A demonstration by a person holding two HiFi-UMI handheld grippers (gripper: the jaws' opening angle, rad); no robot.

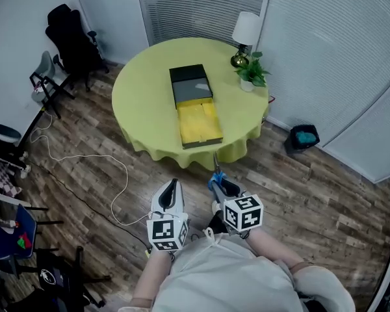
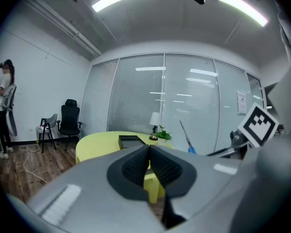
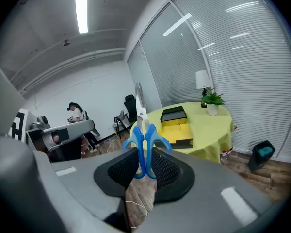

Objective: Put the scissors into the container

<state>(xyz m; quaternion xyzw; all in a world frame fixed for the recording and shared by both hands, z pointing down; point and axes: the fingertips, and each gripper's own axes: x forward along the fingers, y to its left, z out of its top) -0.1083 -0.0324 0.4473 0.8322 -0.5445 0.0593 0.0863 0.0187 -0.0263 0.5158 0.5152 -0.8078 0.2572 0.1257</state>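
Observation:
Blue-handled scissors (image 3: 144, 142) stand upright between the pads of my right gripper (image 3: 145, 163), which is shut on the handles; the blades point up and forward. In the head view the scissors (image 1: 215, 175) stick out ahead of the right gripper (image 1: 222, 188), over the floor short of the table. The container (image 1: 199, 123), a black box with a yellow lining and its dark lid (image 1: 190, 83) laid back, lies on the round yellow-green table (image 1: 140, 96). My left gripper (image 1: 171, 192) hangs beside the right one, its jaws (image 2: 149, 154) shut on nothing. The container (image 3: 177, 126) shows beyond the scissors.
A lamp (image 1: 246, 32) and a potted plant (image 1: 252, 73) stand at the table's far right edge. A black office chair (image 1: 73, 39) is at the back left, a dark bin (image 1: 303, 137) right of the table, a white cable (image 1: 84, 160) on the wood floor. A person (image 3: 76, 114) stands far off.

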